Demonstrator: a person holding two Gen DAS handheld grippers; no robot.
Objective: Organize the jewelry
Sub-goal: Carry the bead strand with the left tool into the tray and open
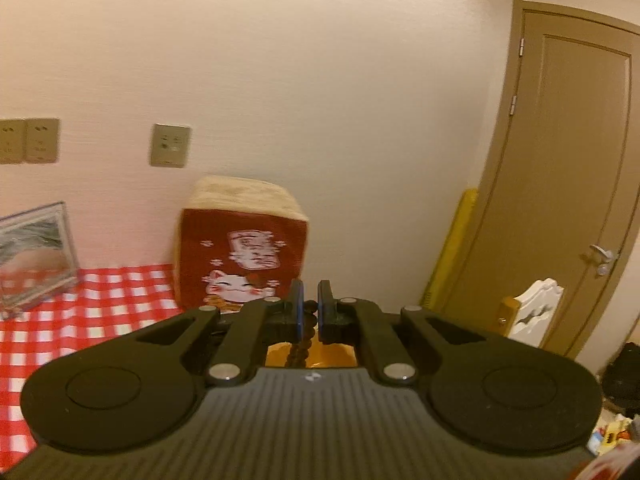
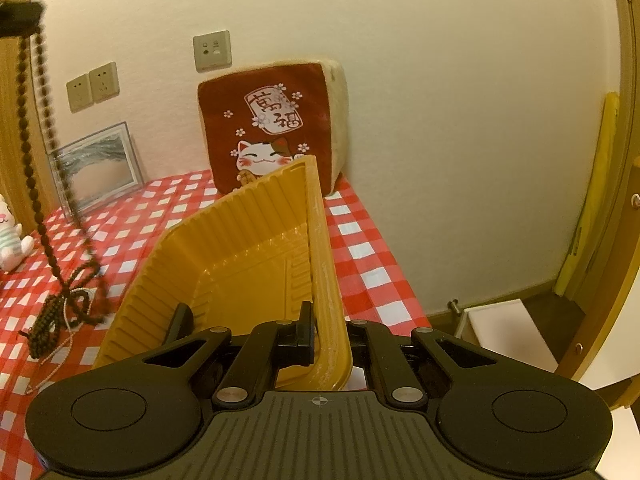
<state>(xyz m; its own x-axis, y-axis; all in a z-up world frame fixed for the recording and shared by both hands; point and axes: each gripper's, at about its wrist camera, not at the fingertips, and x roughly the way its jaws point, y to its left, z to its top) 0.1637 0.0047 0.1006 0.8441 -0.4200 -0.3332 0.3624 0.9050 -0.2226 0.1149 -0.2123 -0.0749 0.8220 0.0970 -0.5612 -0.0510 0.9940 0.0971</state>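
Note:
My left gripper (image 1: 310, 308) is shut on a dark brown bead necklace (image 1: 301, 340), which hangs down between the pads. In the right wrist view the left gripper (image 2: 18, 18) is high at the top left, and the necklace (image 2: 44, 128) dangles in a long loop to a pile of beads (image 2: 64, 312) on the cloth, tangled with a thin pale chain (image 2: 60, 356). My right gripper (image 2: 326, 320) is shut on the rim of a yellow ribbed plastic tray (image 2: 224, 264), holding it tilted up on edge. A bit of the tray (image 1: 312, 354) shows below the left gripper.
The table has a red-and-white checked cloth (image 2: 360, 248). A red lucky-cat cushion (image 2: 276, 124) leans against the back wall. A clear framed picture (image 2: 96, 164) stands at the left, a small plush toy (image 2: 10, 236) at the far left. A door (image 1: 568, 184) is to the right.

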